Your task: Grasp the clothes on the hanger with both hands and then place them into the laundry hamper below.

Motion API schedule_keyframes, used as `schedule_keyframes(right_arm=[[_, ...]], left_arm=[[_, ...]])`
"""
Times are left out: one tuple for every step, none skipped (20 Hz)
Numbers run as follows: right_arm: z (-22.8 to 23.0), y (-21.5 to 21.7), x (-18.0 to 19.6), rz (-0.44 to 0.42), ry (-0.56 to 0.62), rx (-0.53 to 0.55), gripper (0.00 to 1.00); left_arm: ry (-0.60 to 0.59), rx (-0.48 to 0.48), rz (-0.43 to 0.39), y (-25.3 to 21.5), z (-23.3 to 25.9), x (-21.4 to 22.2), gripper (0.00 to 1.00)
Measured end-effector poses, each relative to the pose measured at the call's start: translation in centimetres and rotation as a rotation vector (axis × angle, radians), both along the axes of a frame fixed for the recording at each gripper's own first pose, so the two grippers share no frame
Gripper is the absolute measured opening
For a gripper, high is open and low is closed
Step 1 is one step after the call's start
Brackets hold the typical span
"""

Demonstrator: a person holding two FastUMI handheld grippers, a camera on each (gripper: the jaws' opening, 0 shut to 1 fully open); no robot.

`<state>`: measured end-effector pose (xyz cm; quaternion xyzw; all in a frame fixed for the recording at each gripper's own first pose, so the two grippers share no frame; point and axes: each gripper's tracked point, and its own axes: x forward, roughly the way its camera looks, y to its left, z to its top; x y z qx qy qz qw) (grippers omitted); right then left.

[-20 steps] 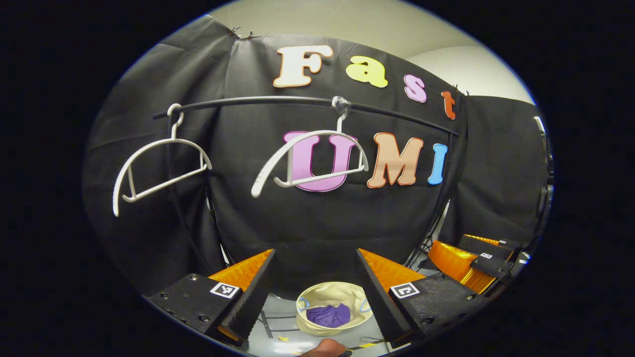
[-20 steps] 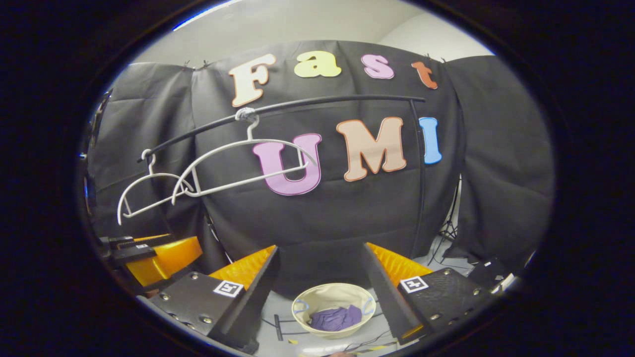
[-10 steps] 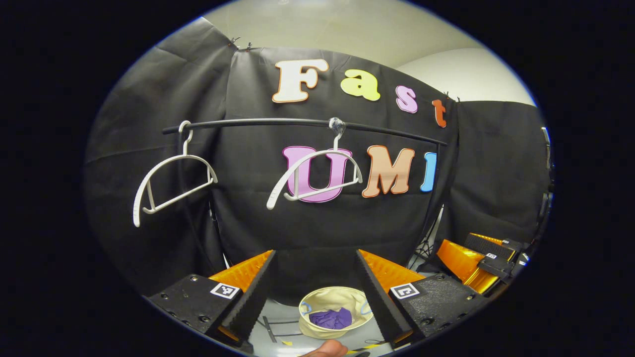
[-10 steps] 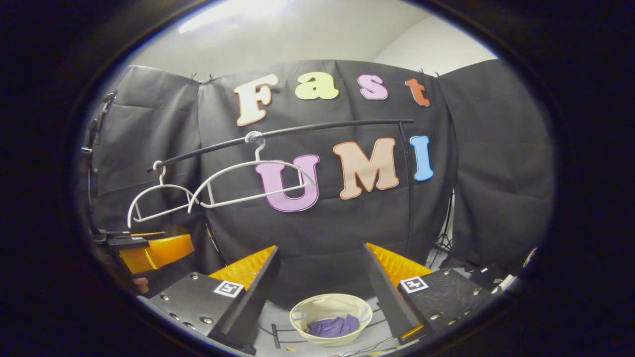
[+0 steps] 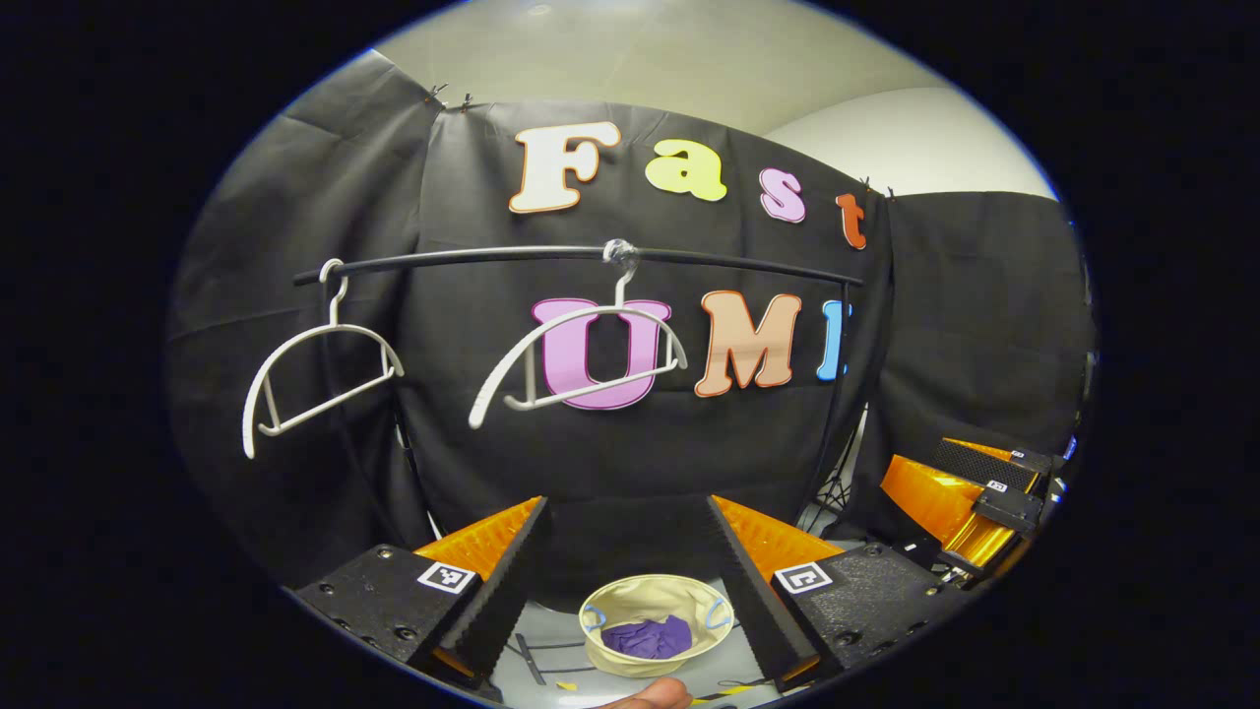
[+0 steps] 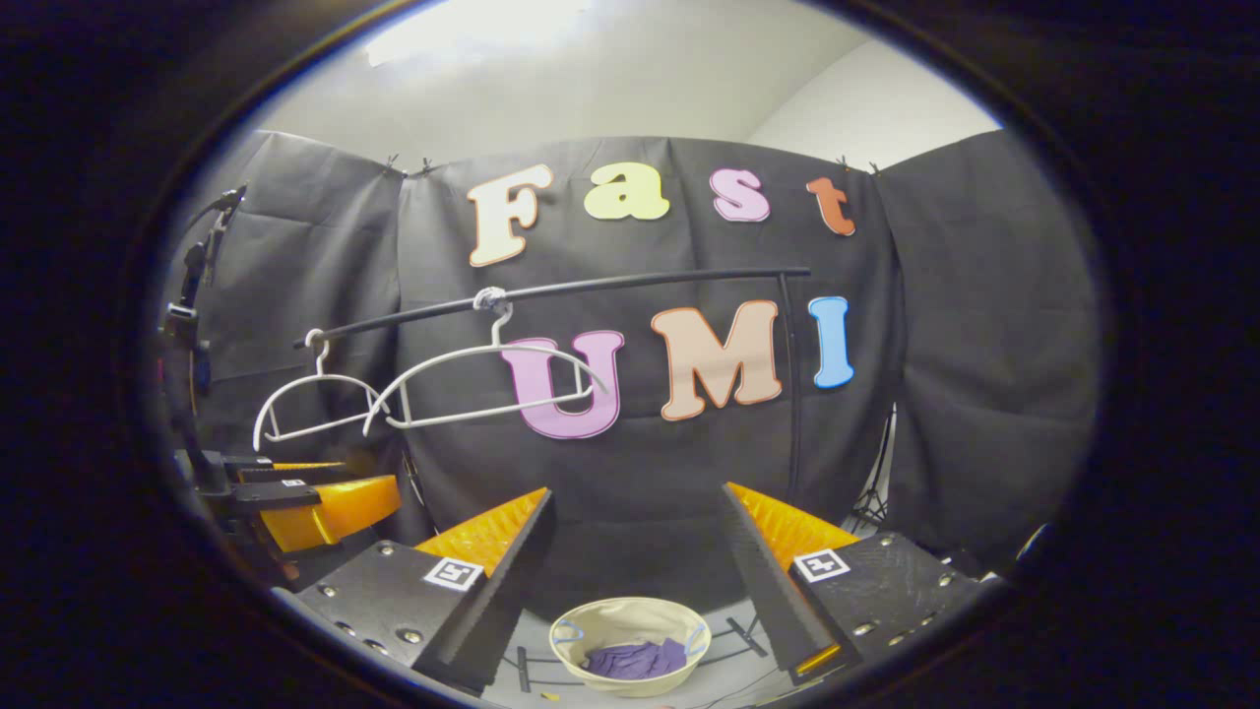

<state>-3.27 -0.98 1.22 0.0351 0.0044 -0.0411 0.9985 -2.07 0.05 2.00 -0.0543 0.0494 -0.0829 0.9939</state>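
Both grippers held high in front of the black booth wall, fingers spread wide and grasping nothing. Left gripper (image 5: 625, 581) aimed down past its orange-and-black fingers (image 5: 492, 571) toward the cream hamper (image 5: 615, 665) on the pale floor (image 5: 541, 679), with the purple clothes (image 5: 647, 636) crumpled inside it. Right gripper (image 6: 640, 581) likewise released, framing the same hamper (image 6: 610, 620) and clothes (image 6: 635, 658) between its fingers (image 6: 778, 581). Above, a black rail (image 5: 492, 258) carrying two bare white hangers: one (image 5: 315, 369) near the rail's left end, another (image 5: 581, 359) near its middle, hook wrapped in tape. Same rail (image 6: 630, 286) and hangers (image 6: 315, 404) (image 6: 492, 384) seen from the right gripper view, the pair overlapping at their tips. Right gripper (image 5: 970, 497) also visible at the far right edge of the left gripper view; left gripper (image 6: 295, 497) at the left edge of the right gripper view. Fingertip of a hand (image 5: 650, 697) at the bottom of the left gripper view, just below the hamper. Thin dark stand legs (image 6: 738, 640) lying on the floor (image 6: 748, 679) beside the hamper.
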Motion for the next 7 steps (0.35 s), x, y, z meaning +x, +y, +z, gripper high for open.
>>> schedule_keyframes(right_arm=[[0.7, -0.7, 0.1, 0.006, -0.009, 0.002, 0.99], [1.4, -1.4, 0.2, 0.015, -0.016, 0.011, 0.99], [2.3, -2.2, 0.2, 0.028, -0.032, 0.025, 0.96], [3.2, -3.0, 0.3, 0.035, -0.045, 0.035, 0.99], [4.2, -4.2, 0.2, 0.039, -0.066, 0.037, 0.99], [5.1, -5.2, 0.1, 0.043, -0.083, 0.037, 0.99], [5.9, -6.2, -0.1, 0.055, -0.103, 0.037, 0.94]], left_arm=[[-0.005, -0.014, -0.009, -1.0, 0.6, 0.1, 0.95], [-0.017, -0.026, -0.026, -2.3, 1.5, 0.2, 0.95], [-0.039, -0.023, -0.033, -3.5, 2.7, 0.5, 0.93], [-0.056, -0.012, -0.022, -4.0, 3.6, 0.8, 0.91], [-0.075, -0.004, -0.010, -4.6, 4.5, 1.2, 0.95], [-0.088, 0.005, -0.005, -5.4, 5.3, 1.8, 0.90], [-0.094, 0.010, 0.003, -6.0, 5.8, 2.3, 0.90]])
